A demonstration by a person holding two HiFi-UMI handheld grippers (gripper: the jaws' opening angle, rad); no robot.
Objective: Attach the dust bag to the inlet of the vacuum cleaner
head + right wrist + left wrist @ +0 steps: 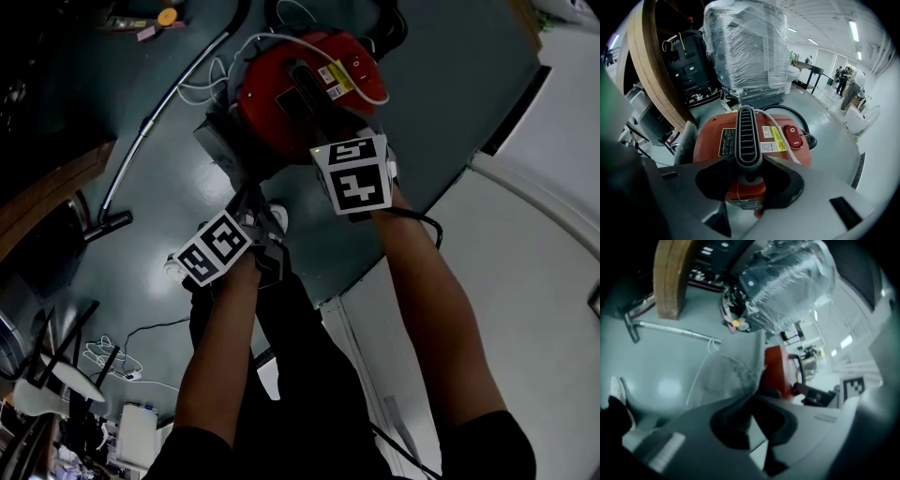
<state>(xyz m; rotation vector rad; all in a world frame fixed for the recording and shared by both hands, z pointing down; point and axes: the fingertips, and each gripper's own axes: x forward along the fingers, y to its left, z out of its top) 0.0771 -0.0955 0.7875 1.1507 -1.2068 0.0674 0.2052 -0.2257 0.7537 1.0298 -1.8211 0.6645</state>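
My left tongs [757, 401] pinch the thin grey bag [733, 369]; right tongs [749, 177] clamp the red vacuum's [787, 140] ribbed handle [748, 133].

R tongs [749, 176] clamp black handle [748, 136] of red vac [704, 146].

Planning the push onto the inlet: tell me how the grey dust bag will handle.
The dust bag looks floppy: its thin wall creases and curls above the shut jaws of the left gripper, so it would probably buckle if pushed. Likely light too, since one pinched edge holds it up.
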